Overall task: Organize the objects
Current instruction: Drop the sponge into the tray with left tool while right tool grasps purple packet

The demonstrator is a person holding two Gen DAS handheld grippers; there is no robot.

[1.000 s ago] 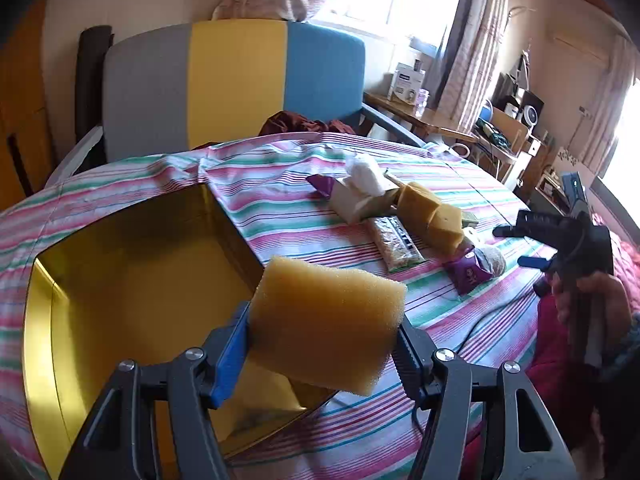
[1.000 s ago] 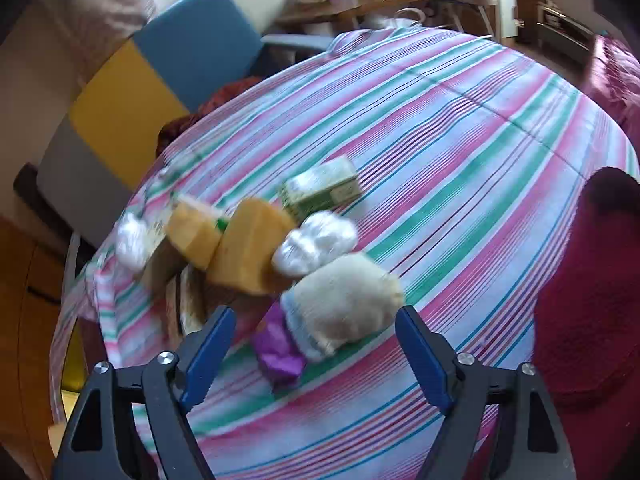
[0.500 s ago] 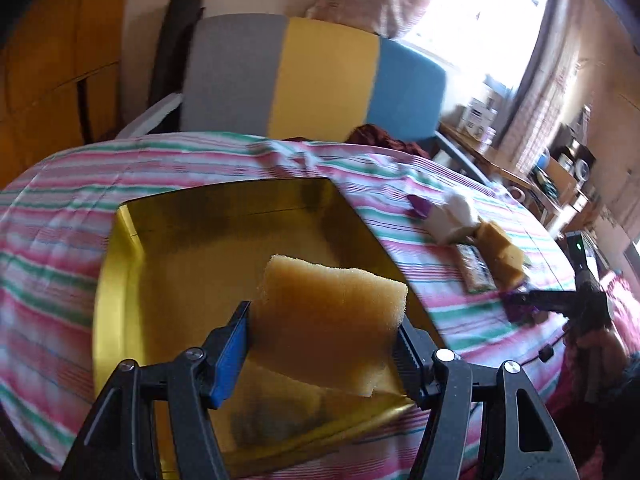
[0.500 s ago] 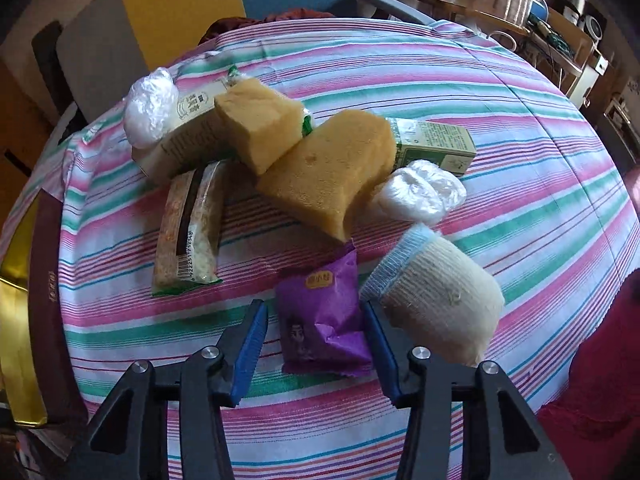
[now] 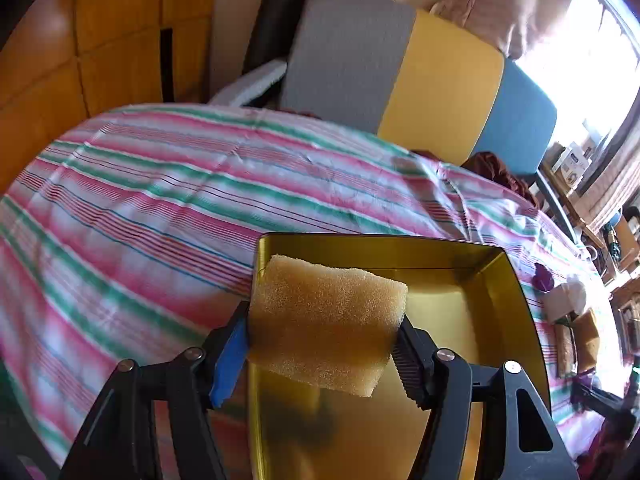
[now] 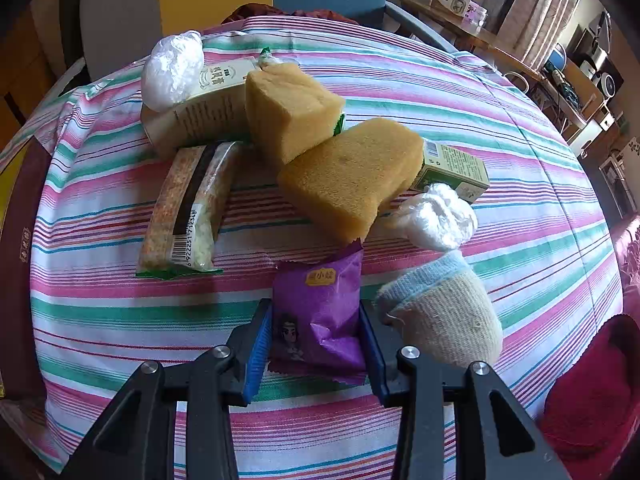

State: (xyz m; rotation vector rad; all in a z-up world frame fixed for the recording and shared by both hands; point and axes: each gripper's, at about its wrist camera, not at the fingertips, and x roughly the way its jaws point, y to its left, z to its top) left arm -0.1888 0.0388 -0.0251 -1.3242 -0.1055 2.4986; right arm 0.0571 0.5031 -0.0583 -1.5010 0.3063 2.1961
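Observation:
My left gripper is shut on a yellow sponge block and holds it above the near left corner of the gold tray. The tray's inside shows nothing else. In the right wrist view, my right gripper points down at the striped cloth. Its jaws are closing on a purple snack packet, and both blue pads press the packet's sides. A rolled beige sock lies touching the right finger. Two more sponges lie behind the packet.
The pile also holds a long snack bar, a cream carton, a green box and two white plastic bundles. A red cloth lies at the near right. A grey, yellow and blue chair stands behind the table.
My left gripper carried the sponge leftward over the tray and rolled. My right gripper swung from over the sock to the purple packet, dropped and closed on it.

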